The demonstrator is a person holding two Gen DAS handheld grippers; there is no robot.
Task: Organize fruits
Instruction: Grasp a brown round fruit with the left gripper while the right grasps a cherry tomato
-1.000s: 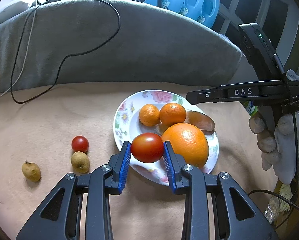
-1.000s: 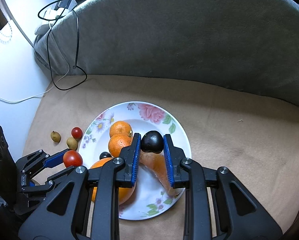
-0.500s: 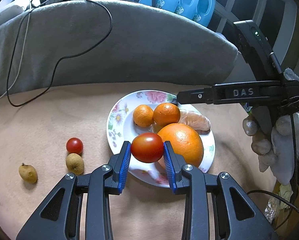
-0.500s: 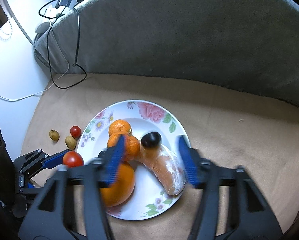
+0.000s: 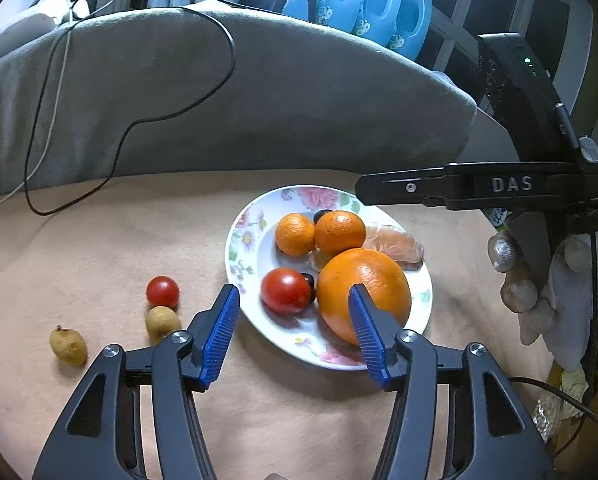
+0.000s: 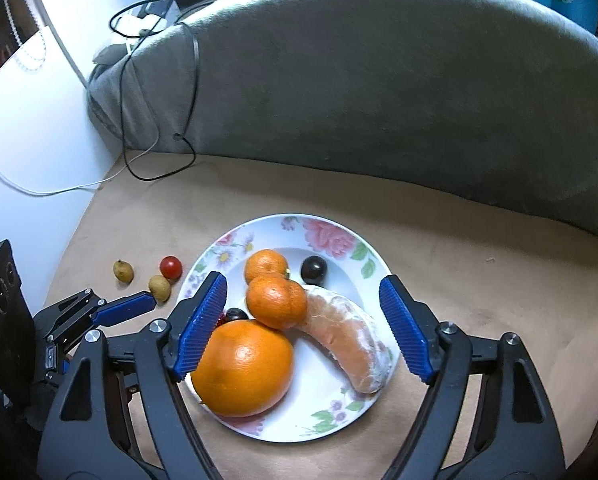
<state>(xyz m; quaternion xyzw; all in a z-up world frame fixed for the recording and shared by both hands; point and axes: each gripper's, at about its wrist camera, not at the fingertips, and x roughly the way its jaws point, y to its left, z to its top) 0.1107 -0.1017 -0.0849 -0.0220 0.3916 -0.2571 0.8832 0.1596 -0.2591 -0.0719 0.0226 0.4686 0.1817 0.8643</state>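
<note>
Both grippers, left (image 5: 293, 330) and right (image 6: 303, 326), are opening their empty fingers, releasing the tomato (image 5: 286, 289) and dark plum (image 6: 313, 270) onto the plate (image 5: 243, 240); the small fruits (image 5: 162, 291) on the surface likely come next.

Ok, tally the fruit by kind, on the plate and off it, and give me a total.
Big orange: 1
Mandarins: 2
Peeled citrus segment: 1
Tomatoes: 2
Dark grapes: 2
Small brown fruits: 2
Total: 10
</note>
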